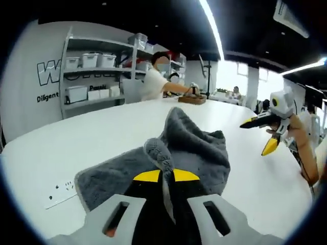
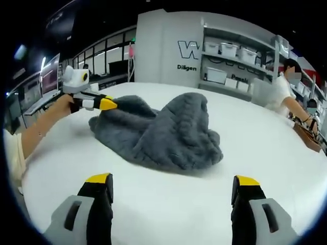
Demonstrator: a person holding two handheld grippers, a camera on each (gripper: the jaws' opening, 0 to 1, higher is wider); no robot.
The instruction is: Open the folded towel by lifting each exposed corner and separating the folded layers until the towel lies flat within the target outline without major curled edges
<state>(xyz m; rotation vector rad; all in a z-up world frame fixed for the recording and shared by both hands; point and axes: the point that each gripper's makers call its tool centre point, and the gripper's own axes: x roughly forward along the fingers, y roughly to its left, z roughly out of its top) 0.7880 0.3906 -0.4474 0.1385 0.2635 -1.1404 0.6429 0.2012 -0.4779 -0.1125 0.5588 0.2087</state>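
Left tongs (image 1: 166,176) clamped on grey towel (image 2: 163,132) edge, lifted. Right tongs (image 2: 171,186) apart, empty, clear of the cloth. Still bunched on tabletop (image 2: 265,138); flattening mostly left to do

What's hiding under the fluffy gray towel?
Around the gray towel only the white table shows. The left claw pinches a raised edge, but the heap covers whatever lies beneath it, so I cannot tell.

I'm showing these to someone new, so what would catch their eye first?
First, the grey towel heaped in rumpled folds on the white table. Next, the left gripper, its yellow-tipped jaws pinching a lifted fold of the towel. The right gripper hangs open just short of the heap.
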